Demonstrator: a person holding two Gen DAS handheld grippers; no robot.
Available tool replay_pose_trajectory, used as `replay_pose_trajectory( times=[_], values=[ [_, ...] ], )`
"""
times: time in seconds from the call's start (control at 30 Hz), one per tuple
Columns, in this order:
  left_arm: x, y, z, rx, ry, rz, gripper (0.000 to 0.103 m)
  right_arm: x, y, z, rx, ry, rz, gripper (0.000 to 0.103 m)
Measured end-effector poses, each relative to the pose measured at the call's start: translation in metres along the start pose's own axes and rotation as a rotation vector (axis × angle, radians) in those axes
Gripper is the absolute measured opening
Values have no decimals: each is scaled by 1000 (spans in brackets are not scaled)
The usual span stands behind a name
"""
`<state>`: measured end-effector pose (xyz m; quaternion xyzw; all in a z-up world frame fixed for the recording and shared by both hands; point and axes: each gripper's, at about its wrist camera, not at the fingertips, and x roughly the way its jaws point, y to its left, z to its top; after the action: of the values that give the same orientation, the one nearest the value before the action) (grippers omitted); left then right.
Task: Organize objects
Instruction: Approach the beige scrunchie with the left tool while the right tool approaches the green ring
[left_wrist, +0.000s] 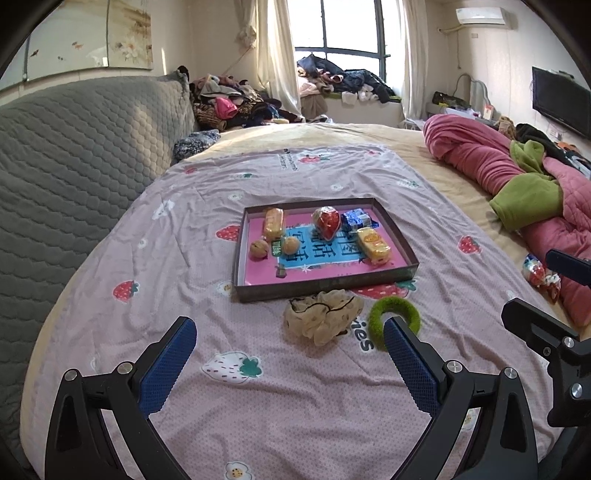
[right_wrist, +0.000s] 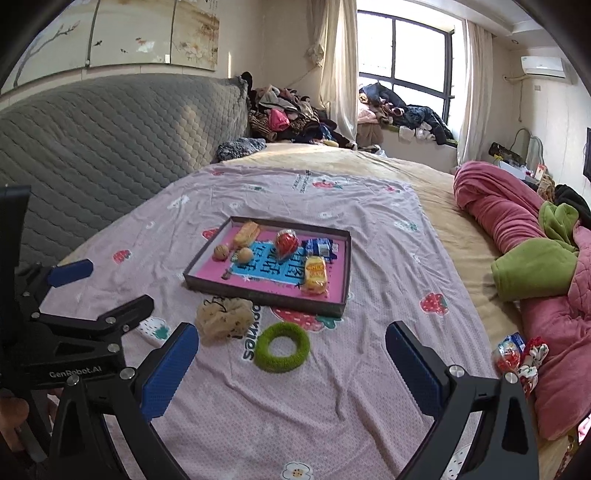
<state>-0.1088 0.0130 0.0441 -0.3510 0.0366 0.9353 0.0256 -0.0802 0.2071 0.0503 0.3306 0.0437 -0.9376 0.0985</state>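
A shallow dark tray with a pink floor lies on the strawberry-print sheet. It holds two walnuts, two yellow snack packs, a red strawberry-shaped pack and a blue pack. A beige scrunchie and a green fuzzy ring lie just in front of the tray. My left gripper is open and empty, hovering short of the scrunchie. My right gripper is open and empty, just short of the green ring.
A small pile of wrapped snacks lies at the right by a rolled pink and green blanket. A grey quilted headboard runs along the left. Clothes are heaped at the far side near the window.
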Motion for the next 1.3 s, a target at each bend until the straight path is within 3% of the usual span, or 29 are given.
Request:
replay_pose_trajectory(
  times=[0.43,1.3],
  values=[
    [31,-11,-21,57,24,-15,101,38,-3,-24,-16,62,-38,102],
    [93,-14,-27,48,104,-37,101,100,-21,-42,-7,174,-65,102]
  ],
)
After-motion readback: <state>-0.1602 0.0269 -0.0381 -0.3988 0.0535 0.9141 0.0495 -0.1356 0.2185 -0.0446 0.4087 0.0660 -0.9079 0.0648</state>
